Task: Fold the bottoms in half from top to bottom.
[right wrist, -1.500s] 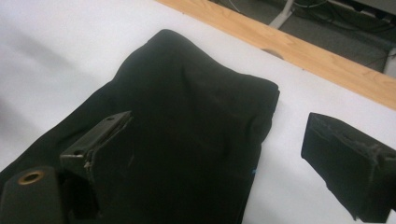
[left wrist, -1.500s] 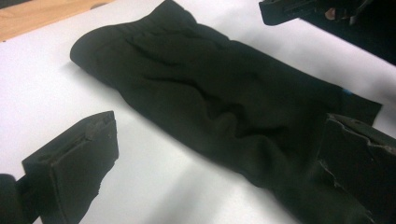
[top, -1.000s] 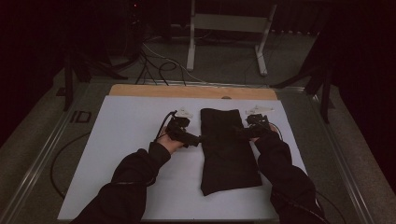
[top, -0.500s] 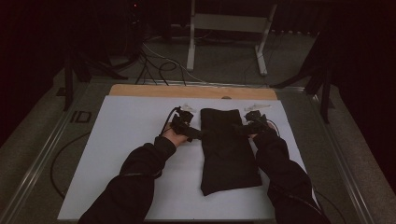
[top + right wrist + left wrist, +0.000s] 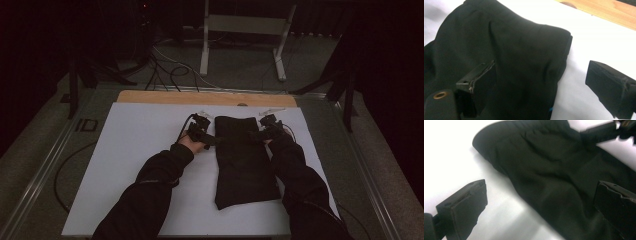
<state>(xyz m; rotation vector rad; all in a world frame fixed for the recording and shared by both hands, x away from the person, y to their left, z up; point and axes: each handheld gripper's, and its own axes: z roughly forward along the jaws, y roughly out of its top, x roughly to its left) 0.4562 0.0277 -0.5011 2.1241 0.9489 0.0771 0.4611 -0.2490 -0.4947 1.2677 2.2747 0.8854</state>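
Folded black garment (image 5: 244, 160) at centre frame on white table (image 5: 135, 150), left gripper (image 5: 212, 140) and right gripper (image 5: 256, 136) flanking its upper edges, both jaws spread wide, gripping nothing

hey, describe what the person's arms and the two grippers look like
Both forearms wear dark, long sleeves reaching to the wrists. Each hand holds a black handheld gripper: the left gripper trails a thin black cable that loops behind it, and the right gripper is similarly black and compact. Up close, the jaws are blocky black rectangular pads with slightly frayed edges, and a small brass-coloured ring sits near one base.
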